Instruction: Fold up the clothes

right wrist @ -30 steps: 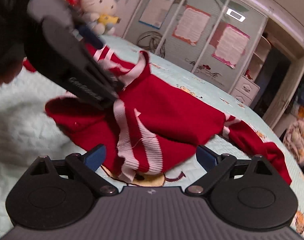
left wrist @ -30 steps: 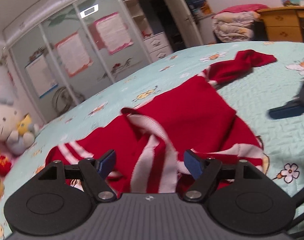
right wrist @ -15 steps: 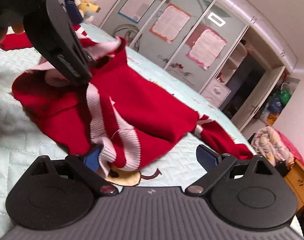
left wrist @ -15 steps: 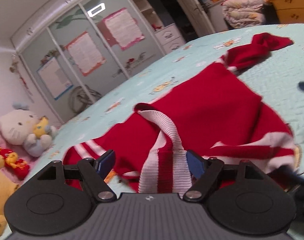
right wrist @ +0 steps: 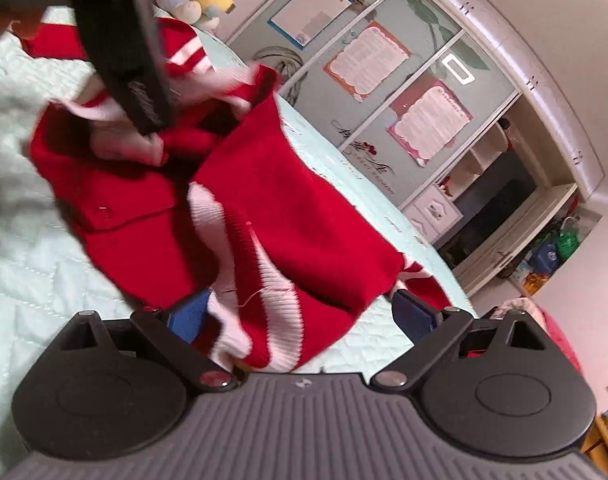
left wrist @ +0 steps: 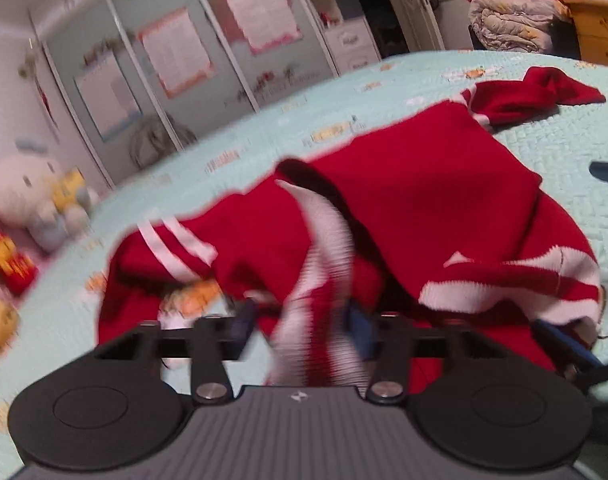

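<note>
Your bed's pale green quilt [left wrist: 444,92] runs toward mirrored wardrobe doors [left wrist: 175,52], plush toys [left wrist: 27,196] at its edge. The red sweater [left wrist: 416,200] lies rumpled on it — your left tongs [left wrist: 304,324] have just been closing on its white-striped band; your right tongs [right wrist: 299,316] stand apart, the hem between them.
</note>
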`<action>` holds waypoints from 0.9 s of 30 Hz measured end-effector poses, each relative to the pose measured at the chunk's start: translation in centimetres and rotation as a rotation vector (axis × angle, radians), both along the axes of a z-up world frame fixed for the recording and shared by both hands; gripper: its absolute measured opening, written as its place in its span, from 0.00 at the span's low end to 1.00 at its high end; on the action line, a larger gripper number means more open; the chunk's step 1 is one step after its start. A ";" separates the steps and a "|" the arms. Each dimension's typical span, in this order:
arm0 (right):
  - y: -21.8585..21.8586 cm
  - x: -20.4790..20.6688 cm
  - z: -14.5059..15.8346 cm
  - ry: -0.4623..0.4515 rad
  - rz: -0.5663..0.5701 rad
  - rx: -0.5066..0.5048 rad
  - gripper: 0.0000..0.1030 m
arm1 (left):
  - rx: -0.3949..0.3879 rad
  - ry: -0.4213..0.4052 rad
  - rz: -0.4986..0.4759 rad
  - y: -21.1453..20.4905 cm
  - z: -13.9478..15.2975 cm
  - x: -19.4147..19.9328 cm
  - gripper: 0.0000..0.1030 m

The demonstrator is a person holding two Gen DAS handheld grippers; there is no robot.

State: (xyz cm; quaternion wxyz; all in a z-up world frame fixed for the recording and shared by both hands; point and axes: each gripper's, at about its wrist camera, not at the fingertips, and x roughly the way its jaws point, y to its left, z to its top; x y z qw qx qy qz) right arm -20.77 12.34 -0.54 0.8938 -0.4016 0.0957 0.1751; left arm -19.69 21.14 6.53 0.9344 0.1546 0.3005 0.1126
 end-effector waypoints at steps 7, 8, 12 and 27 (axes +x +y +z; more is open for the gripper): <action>-1.5 1.2 1.5 0.111 -0.023 0.062 0.12 | -0.033 -0.061 0.010 0.7 2.0 -1.9 0.07; -2.1 1.4 2.1 0.132 -0.030 0.105 0.05 | -0.030 -0.085 0.008 0.6 2.8 -2.4 0.07; -8.7 2.7 7.0 0.301 -0.129 0.523 0.03 | 0.008 -0.197 0.018 0.6 6.9 -5.1 0.07; -23.8 1.9 2.7 0.655 -0.443 0.880 0.07 | 0.132 0.029 -0.083 -1.6 -0.2 -13.4 0.13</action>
